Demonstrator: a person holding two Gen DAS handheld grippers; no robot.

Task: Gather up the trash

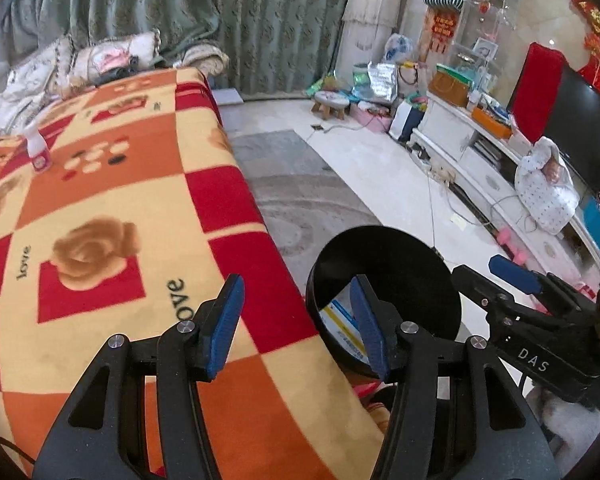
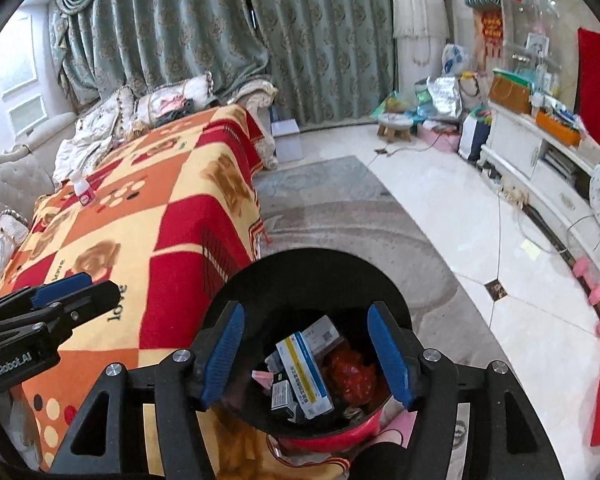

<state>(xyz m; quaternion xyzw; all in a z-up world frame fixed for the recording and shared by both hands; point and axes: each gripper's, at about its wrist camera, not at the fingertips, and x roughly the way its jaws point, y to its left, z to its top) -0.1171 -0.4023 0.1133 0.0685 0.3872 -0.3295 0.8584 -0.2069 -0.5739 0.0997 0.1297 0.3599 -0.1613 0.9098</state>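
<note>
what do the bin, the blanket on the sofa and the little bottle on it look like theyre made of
Bin: probably plastic, black with a smooth, dull sheen on its inner wall.
Blanket: soft fleece or plush by its fuzzy, matte nap; printed checks and roses.
Little bottle: likely plastic, opaque white and slightly glossy, with a pink label.

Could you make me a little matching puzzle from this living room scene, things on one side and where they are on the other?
Things:
1. small white bottle
2. blue and white box
3. pink dumbbells
4. little wooden stool

Places:
A. inside the black bin
B. on the floor below the white TV cabinet
C. standing on the checked blanket
D. at the far end of the room, near the green curtains

Pairs: 1-C, 2-A, 3-B, 4-D
</note>
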